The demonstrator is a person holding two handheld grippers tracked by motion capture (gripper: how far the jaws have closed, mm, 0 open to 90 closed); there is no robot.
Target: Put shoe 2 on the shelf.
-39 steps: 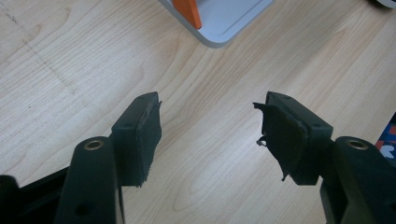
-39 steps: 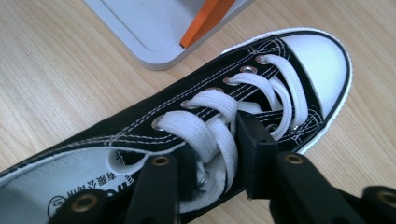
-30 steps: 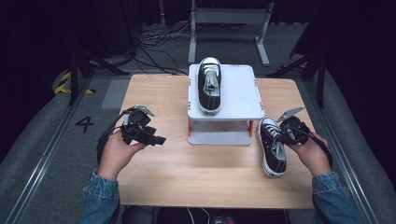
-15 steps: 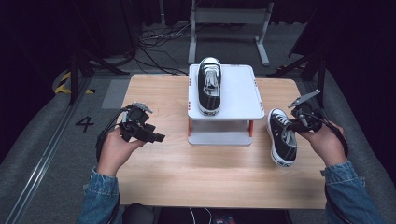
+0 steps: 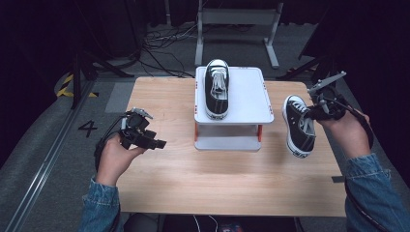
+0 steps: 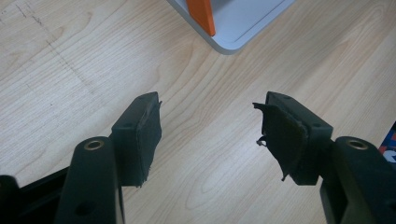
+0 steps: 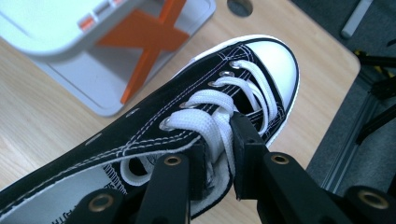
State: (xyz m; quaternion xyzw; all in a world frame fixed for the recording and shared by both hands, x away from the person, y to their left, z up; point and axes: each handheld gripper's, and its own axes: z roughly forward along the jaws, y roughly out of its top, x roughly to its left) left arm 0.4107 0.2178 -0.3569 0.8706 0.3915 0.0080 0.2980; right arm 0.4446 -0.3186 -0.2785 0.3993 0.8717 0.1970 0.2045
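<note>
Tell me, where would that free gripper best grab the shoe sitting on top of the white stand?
Probably by the collar edge beside the laces, coming down from above. The shoe on the stand sits upright with its opening facing up, so one jaw can slip inside and one outside. The left gripper is open; the right gripper holds its shoe similarly.

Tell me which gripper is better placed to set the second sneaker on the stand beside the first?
Right, most likely. The right gripper is already shut on the loose sneaker, next to the white stand. The left gripper hangs open over bare table.
</note>
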